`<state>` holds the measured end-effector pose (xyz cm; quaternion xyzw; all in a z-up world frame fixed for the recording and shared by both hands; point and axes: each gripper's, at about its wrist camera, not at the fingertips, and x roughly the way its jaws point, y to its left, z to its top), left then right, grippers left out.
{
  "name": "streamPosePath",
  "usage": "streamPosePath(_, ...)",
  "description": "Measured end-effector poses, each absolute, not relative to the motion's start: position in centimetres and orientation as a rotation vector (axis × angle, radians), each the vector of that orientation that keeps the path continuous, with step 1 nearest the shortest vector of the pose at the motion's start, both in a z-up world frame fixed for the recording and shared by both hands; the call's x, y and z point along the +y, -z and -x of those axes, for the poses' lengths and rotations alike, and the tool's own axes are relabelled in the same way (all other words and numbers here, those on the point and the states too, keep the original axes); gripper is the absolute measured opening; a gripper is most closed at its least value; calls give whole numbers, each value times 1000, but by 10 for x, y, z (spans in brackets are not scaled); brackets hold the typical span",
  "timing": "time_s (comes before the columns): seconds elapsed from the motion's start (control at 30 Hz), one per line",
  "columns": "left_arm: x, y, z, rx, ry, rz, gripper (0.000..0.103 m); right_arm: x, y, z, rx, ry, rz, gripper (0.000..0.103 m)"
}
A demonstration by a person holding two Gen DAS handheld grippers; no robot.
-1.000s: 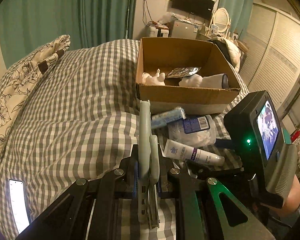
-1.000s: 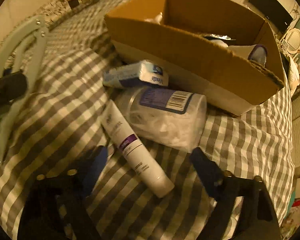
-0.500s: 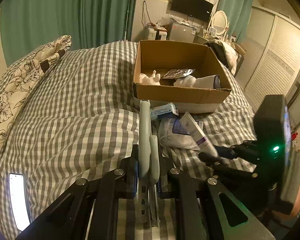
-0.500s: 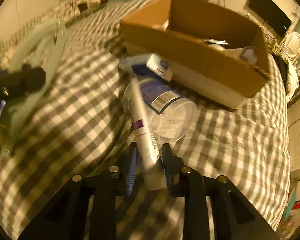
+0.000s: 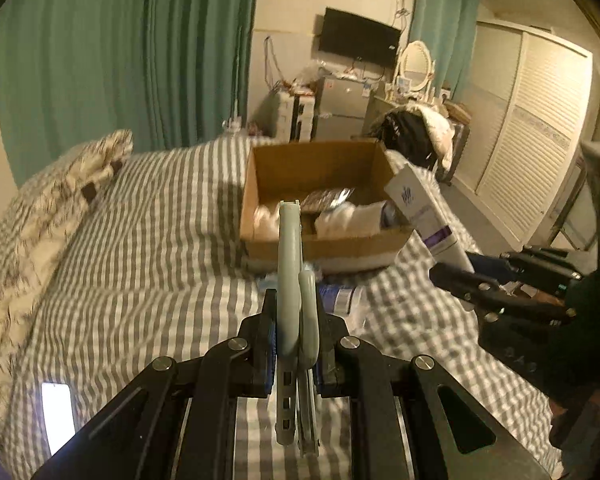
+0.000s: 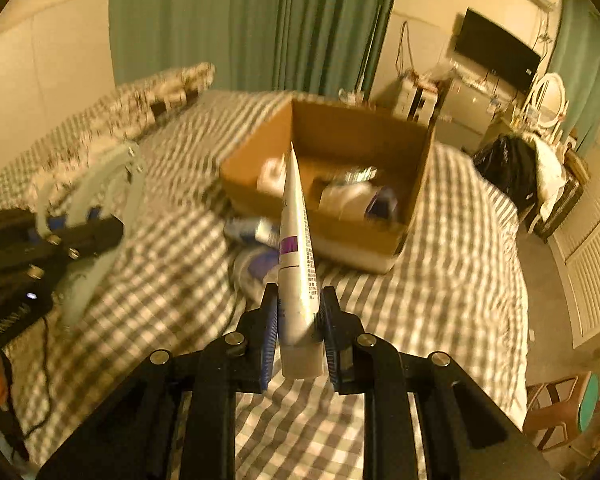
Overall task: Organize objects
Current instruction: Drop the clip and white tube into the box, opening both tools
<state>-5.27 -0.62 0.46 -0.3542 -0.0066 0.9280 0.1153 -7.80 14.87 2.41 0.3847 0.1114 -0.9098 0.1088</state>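
Clamping a white cream tube [image 6: 297, 248] near its cap end, the right gripper [image 6: 298, 322] holds it lifted off the gingham bedspread [image 6: 440, 280], crimped tail aimed at the open cardboard box [image 6: 418, 184] toward the far edge of the bed. The left gripper [image 5: 296, 320] is closed on a pale grey-green folding tool [image 5: 290, 264], whose tip reaches up in front of the box's near wall. A blue-labelled clear packet [image 6: 256, 268] and a smaller blue pack [image 6: 248, 228] lie on the bedspread just beside that wall.

grey-checked bedspread [image 6: 440, 240], brown box [image 6: 340, 236], seemingly white-purple tube [image 6: 296, 248]
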Motion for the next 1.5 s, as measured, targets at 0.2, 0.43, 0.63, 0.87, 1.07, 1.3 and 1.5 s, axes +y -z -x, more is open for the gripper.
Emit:
streamPosePath(0.2, 11, -36, 80, 35, -2722, 955, 13, 155, -70, 86, 308, 2716, -1004, 20)
streamPosePath(0.43, 23, -50, 133, 18, -2715, 937, 13, 165, -95, 123, 295, 2732, -935, 20)
streamPosePath(0.63, 32, -49, 189, -12, -2715, 914, 13, 171, -99, 169, 275, 2747, -918, 20)
streamPosePath(0.87, 41, -23, 240, -12, -2700, 935, 13, 182, -85, 223, 222, 2748, -932, 20)
streamPosePath(1.07, 44, 14, 272, -9, -2680, 1013, 13, 187, -46, 265, 200, 2714, -1023, 20)
streamPosePath(1.3, 47, 42, 290, -15, -2647, 1102, 16, 190, -6, 286, 188, 2685, -1095, 21)
streamPosePath(1.5, 35, 31, 272, -1, -2698, 1084, 66, 201, -21, 271, 153, 2752, -1054, 46)
